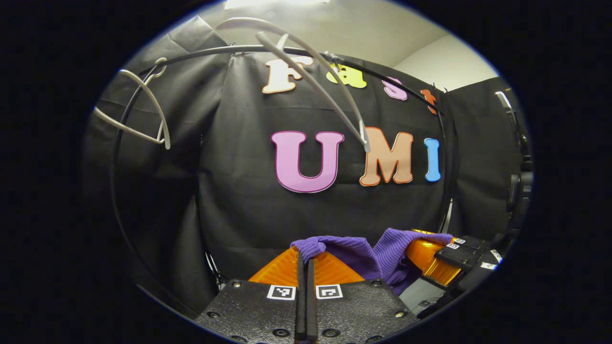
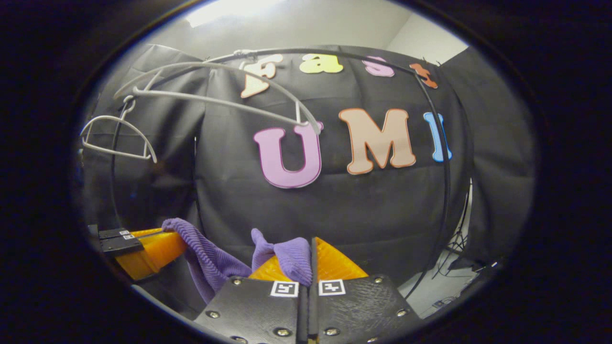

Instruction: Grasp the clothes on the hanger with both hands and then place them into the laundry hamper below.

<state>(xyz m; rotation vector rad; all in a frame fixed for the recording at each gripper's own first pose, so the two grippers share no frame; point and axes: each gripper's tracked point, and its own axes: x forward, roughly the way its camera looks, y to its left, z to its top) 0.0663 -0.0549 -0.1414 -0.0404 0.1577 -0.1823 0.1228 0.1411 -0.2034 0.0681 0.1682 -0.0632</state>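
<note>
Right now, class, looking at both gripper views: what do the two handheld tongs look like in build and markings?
The left tongs have a dark, textured body plate studded with round screws, carrying two small black-and-white square tags side by side at the finger bases. Two narrow fingers run forward, flanked by ribbed wedge-shaped parts. The right tongs are built the same, with matching tags and screws.

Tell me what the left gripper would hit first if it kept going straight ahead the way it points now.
Probably the booth's black cloth wall. The left gripper, shut on the purple garment, points at it with nothing else visible between. The empty hangers hang well above that line, though depth is hard to judge here.
</note>
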